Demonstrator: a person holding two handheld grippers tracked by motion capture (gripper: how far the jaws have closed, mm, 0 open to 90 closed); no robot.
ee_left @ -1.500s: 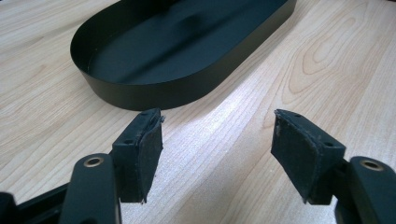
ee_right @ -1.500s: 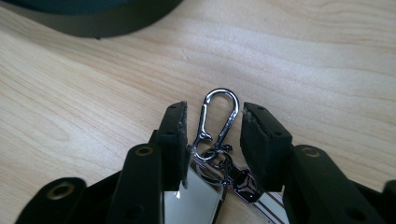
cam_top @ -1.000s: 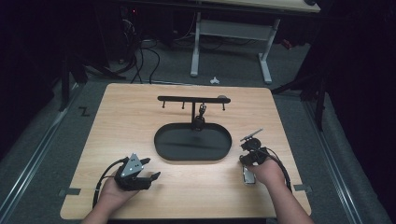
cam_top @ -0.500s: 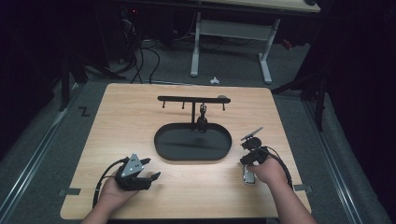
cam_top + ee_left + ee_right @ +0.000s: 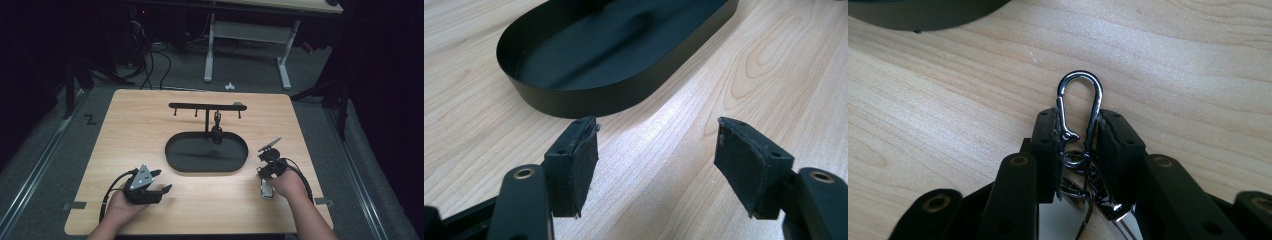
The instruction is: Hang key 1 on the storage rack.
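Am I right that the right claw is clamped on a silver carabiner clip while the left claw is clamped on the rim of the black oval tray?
Not quite. The right claw does clamp the silver carabiner clip, but the left claw stands open and holds nothing, short of the black oval tray, as the left gripper view shows.

Black grippers, padded fingers, trailing cables

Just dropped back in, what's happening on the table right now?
A person works at the wooden table with a gripper in each hand. The right gripper has its jaws clamped on a silver metal carabiner clip with a key ring behind it, down at the tabletop; the jaws have just been closing. The left gripper rests open and empty near the black oval tray. Another clip hangs on the black hook rack.
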